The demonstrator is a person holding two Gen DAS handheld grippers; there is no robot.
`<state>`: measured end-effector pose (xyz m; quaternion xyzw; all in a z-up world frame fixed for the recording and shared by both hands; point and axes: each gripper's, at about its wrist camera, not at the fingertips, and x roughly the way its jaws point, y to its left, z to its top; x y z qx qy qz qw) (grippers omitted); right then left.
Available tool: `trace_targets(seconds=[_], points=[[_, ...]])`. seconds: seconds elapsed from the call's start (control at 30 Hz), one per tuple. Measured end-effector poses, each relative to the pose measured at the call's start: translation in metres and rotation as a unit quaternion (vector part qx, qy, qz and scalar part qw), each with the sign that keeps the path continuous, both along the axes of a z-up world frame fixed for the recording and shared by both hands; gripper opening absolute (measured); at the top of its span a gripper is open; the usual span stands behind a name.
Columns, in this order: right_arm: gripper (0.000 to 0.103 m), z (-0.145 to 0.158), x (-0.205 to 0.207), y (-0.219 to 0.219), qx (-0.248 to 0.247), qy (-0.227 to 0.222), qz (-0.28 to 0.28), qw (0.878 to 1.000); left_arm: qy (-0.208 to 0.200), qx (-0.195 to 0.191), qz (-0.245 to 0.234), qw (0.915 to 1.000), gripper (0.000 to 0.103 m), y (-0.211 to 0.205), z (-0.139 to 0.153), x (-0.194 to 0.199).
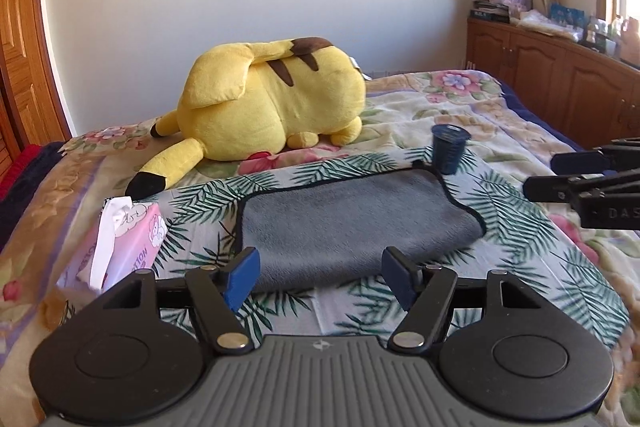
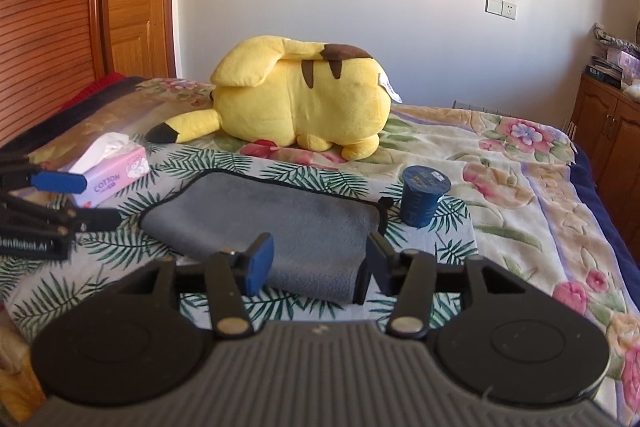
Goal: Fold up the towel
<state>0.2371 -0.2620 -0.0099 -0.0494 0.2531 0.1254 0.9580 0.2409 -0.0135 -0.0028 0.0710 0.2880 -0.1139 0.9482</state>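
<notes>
A grey towel with a dark hem lies folded over on a palm-leaf cloth on the bed; it also shows in the right wrist view. My left gripper is open and empty, just short of the towel's near edge. My right gripper is open and empty, its fingers either side of the towel's near right corner, above it. Each gripper shows from the side in the other's view, the right one and the left one, both with jaws apart.
A dark blue cup stands upside down by the towel's far right corner. A pink tissue pack lies left of the towel. A large yellow plush toy lies behind. Wooden cabinets stand right of the bed.
</notes>
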Motion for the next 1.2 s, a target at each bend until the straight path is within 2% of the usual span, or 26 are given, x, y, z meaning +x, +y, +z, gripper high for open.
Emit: trace_targets(seconds=[0.5,0.6,0.83,0.93,1.07,1.1,1.2], points=[[0.070,0.022,-0.045,0.005,0.006,-0.018,-0.001,1.000,-0.025,-0.004,-0.029,0.9993,0.065,-0.017,0.042,-0.064],[0.078,0.027,-0.053,0.002,0.017,-0.020,-0.004,1.000,-0.028,-0.006,-0.027,0.9992,0.070,-0.018,0.046,-0.073],[0.084,0.038,-0.070,-0.001,0.022,-0.027,-0.002,0.999,-0.036,-0.015,-0.016,0.9991,0.073,-0.020,0.059,-0.094],[0.092,0.044,-0.079,-0.002,0.019,-0.035,-0.005,0.999,-0.043,-0.018,-0.015,0.9988,0.078,-0.021,0.065,-0.104],[0.094,0.051,-0.091,-0.005,0.024,-0.040,-0.009,0.999,-0.053,-0.023,-0.009,0.9983,0.086,-0.019,0.075,-0.118],[0.097,0.052,-0.094,-0.005,0.024,-0.041,-0.010,0.999,-0.056,-0.026,-0.006,0.9981,0.087,-0.017,0.077,-0.122],[0.100,0.057,-0.105,-0.006,0.024,-0.047,-0.014,0.999,-0.056,-0.029,-0.005,0.9980,0.087,-0.015,0.082,-0.133]])
